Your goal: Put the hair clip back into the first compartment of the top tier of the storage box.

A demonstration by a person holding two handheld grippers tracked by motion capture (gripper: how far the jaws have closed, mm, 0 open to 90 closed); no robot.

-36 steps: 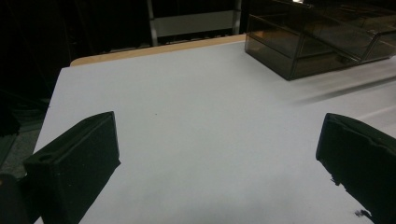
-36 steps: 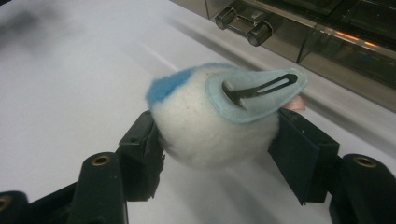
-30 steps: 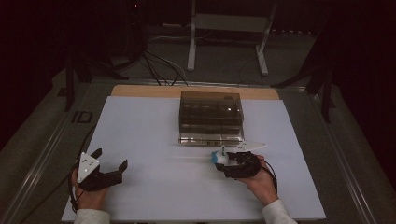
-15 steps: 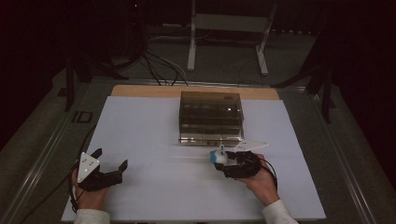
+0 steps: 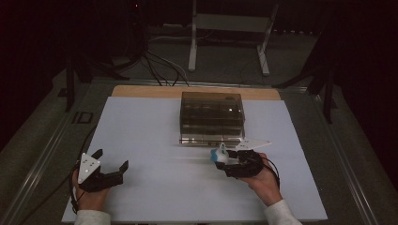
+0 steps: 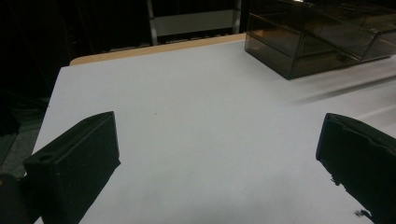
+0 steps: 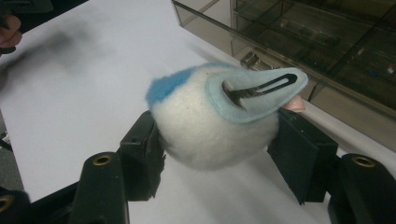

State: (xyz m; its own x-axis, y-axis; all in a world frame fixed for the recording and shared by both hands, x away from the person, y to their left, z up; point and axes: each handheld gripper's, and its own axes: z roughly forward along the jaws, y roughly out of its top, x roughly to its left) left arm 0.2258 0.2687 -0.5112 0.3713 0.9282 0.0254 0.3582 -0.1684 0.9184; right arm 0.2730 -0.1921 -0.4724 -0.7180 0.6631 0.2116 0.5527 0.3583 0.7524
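The right claw (image 7: 217, 154) is clamped on a fluffy white pom-pom hair clip (image 7: 219, 119), one black jaw pressed into each side of the ball so it sits squeezed between them. The fuzzy ball has a blue patch on top, and a pale blue felt piece carrying a metal snap clip sticks out toward the box. A bit of pink peeks out just behind the felt tip; can't tell what that is. From above, the same right claw (image 5: 220, 159) sits right of centre on the white tabletop (image 5: 155, 126), with the hair clip (image 5: 218, 154) at its tip, held just off the front edge of the smoky clear drawer box (image 5: 212, 117). Close to the box, but I can't say whether they're touching.

The box is a see-through organiser with a few shallow drawers stacked up, standing near the middle of the far half of the tabletop. You can make out small stuff inside the drawers in the right gripper view, too blurry to name.

The left claw (image 5: 110, 164) is down at the near left corner, well apart from everything else, jaws spread wide with nothing between them. In the left gripper view it's just the two black jaws, bare white tabletop (image 6: 196, 121), and the drawer box (image 6: 322, 37) off at the upper right.
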